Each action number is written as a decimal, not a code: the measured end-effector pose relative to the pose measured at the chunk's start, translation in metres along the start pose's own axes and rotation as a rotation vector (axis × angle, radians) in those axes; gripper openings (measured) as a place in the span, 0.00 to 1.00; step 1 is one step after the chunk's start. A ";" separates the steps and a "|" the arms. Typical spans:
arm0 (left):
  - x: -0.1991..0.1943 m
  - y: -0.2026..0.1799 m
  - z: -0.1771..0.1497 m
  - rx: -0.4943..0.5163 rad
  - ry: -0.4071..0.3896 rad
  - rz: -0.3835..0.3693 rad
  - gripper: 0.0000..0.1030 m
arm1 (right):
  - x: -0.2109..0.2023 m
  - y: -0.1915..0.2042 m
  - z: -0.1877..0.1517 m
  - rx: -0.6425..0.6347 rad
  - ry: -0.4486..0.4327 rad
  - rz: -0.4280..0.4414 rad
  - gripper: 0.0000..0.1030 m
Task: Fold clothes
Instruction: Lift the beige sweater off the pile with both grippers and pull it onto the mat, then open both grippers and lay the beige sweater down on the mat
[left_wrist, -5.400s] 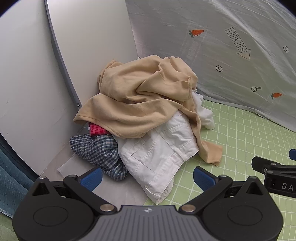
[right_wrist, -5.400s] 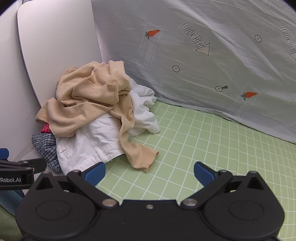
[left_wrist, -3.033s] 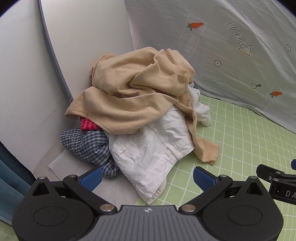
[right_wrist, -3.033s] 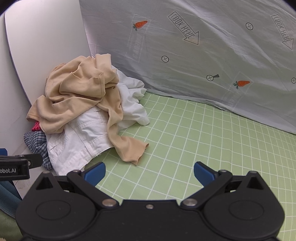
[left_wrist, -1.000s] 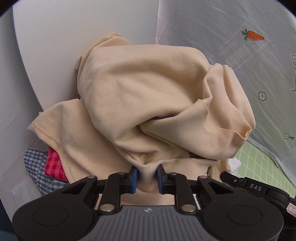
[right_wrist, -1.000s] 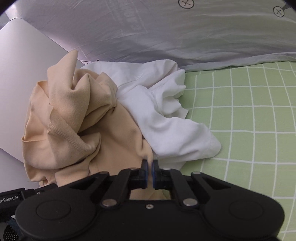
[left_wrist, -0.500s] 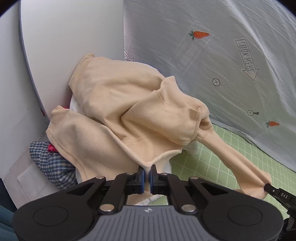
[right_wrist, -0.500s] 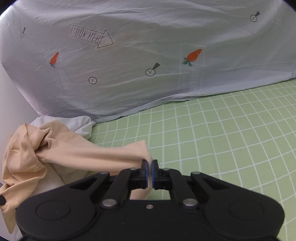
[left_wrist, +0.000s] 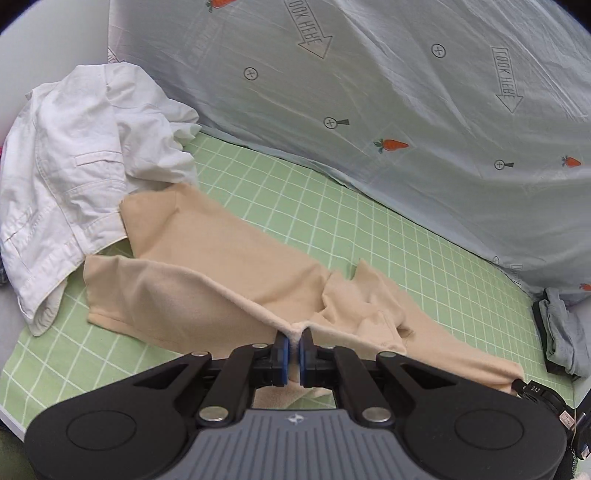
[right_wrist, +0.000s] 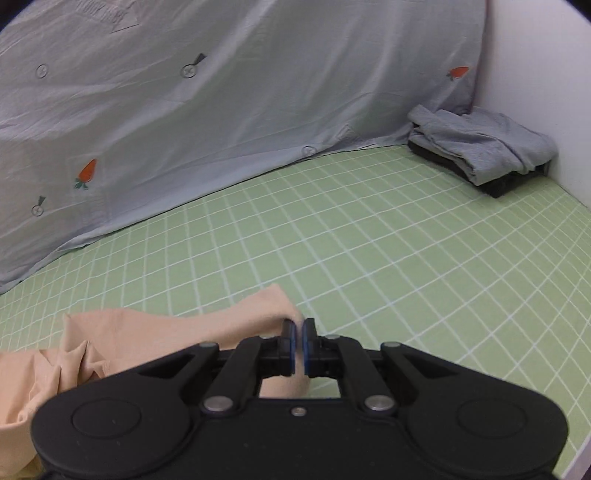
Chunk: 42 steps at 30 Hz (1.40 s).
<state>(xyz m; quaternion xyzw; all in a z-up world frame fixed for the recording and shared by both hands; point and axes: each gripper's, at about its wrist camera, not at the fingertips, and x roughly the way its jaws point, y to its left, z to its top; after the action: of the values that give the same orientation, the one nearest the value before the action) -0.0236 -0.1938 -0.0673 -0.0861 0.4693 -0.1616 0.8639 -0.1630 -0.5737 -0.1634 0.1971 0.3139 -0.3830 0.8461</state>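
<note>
Underneath, green grid mat (left_wrist: 369, 236); both tools clenched on beige garment (left_wrist: 229, 266); carrot-print sheet (right_wrist: 221, 110) behind.

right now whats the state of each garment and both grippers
beige knit top: stretched partly flat on the green grid mat, pinched at two spots
white cotton garment: crumpled in a heap, hem overlapping the top
grey folded garment: folded, stacked in the far corner
left gripper: shut on the top's edge
right gripper: shut on the top's end
</note>
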 end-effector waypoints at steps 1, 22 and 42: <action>0.006 -0.014 -0.006 0.009 0.005 -0.022 0.05 | 0.001 -0.024 0.006 0.021 -0.012 -0.036 0.04; 0.084 -0.030 0.015 -0.071 0.041 0.186 0.05 | 0.042 -0.115 0.026 -0.045 -0.008 -0.292 0.53; 0.088 -0.035 0.041 0.058 -0.093 0.282 0.73 | 0.059 -0.005 0.032 -0.291 0.000 0.000 0.95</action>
<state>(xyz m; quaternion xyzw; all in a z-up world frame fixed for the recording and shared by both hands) 0.0484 -0.2580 -0.1031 -0.0016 0.4313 -0.0478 0.9009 -0.1243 -0.6259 -0.1802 0.0726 0.3661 -0.3334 0.8658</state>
